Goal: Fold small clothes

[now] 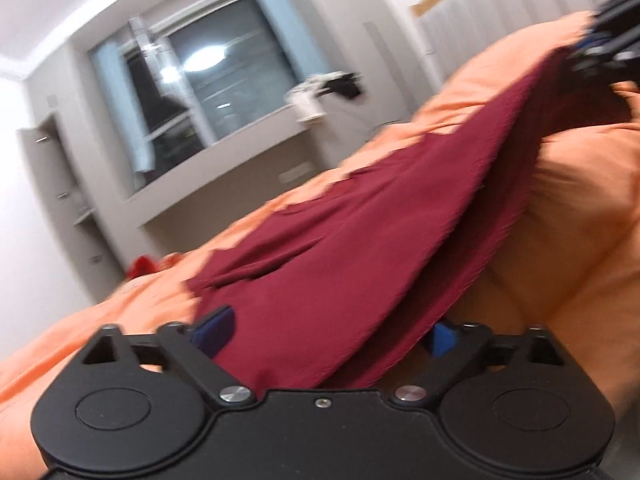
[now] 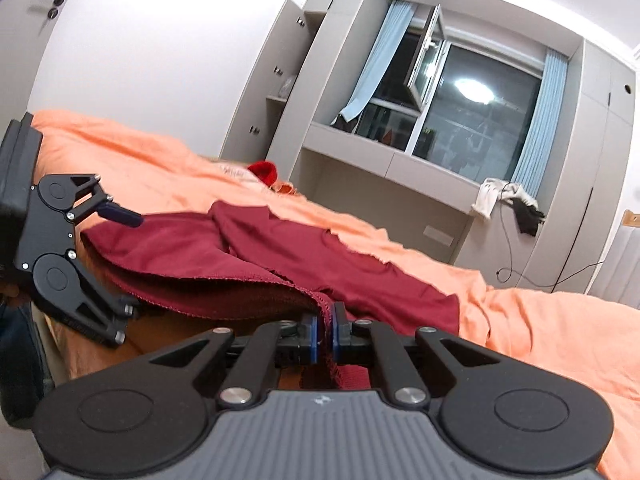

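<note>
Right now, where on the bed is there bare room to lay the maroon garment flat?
Bare orange bedspread lies right of the maroon garment, toward the window wall. Another bare strip runs behind it, up to the red items. The near-left edge is crowded by the left hand-held gripper.

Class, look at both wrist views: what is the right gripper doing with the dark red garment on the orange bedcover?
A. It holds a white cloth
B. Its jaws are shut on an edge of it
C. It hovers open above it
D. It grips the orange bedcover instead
B: in the right wrist view the right gripper has its blue pads closed on an edge of the dark red garment, which rises from the orange bedcover.
</note>
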A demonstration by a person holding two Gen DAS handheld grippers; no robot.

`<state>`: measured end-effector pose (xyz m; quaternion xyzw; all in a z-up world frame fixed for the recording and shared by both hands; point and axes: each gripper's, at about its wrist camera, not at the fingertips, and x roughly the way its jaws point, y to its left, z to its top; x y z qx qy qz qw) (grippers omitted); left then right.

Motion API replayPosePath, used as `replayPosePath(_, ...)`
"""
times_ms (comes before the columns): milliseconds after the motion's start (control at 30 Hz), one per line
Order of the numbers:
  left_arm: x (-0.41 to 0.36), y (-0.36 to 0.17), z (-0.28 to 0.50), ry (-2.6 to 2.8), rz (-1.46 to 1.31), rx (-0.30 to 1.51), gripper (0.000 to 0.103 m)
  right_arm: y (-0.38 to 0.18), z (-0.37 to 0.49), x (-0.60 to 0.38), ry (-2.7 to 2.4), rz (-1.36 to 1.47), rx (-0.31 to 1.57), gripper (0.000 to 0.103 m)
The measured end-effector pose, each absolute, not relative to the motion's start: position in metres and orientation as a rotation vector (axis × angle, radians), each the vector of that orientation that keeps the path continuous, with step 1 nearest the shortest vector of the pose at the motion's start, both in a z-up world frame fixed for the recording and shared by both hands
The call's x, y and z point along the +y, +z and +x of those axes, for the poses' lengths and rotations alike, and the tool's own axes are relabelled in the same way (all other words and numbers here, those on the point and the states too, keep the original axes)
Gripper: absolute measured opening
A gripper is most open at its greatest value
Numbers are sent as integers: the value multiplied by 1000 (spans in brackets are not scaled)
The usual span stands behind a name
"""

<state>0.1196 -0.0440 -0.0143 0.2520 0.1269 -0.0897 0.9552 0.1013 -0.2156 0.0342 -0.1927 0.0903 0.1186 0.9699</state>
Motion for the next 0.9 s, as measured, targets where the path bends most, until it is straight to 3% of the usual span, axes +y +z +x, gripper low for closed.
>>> replayPosePath(100, -32, -2, 124, -93, 451, 285, 60, 32, 99, -216, 227, -406, 179, 7)
replayPosePath(133, -29, 3, 124, -81, 437, 299, 46, 31, 99, -217, 221, -408, 175, 7)
replayPosePath(233, -18, 13, 124, -42, 419, 330, 39, 31, 98, -219, 205, -403, 165, 7)
replayPosePath(300, -14, 15, 125, -26, 436, 371, 20, 29, 97, -220, 199, -402, 159, 6)
replayPosePath(333, -13, 16, 123, -27, 442, 377, 6, 29, 96, -219, 196, -409, 155, 6)
replayPosePath(900, -6, 103, -11, -121, 384, 21, 5, 61, -2, -217, 43, -546, -94, 6)
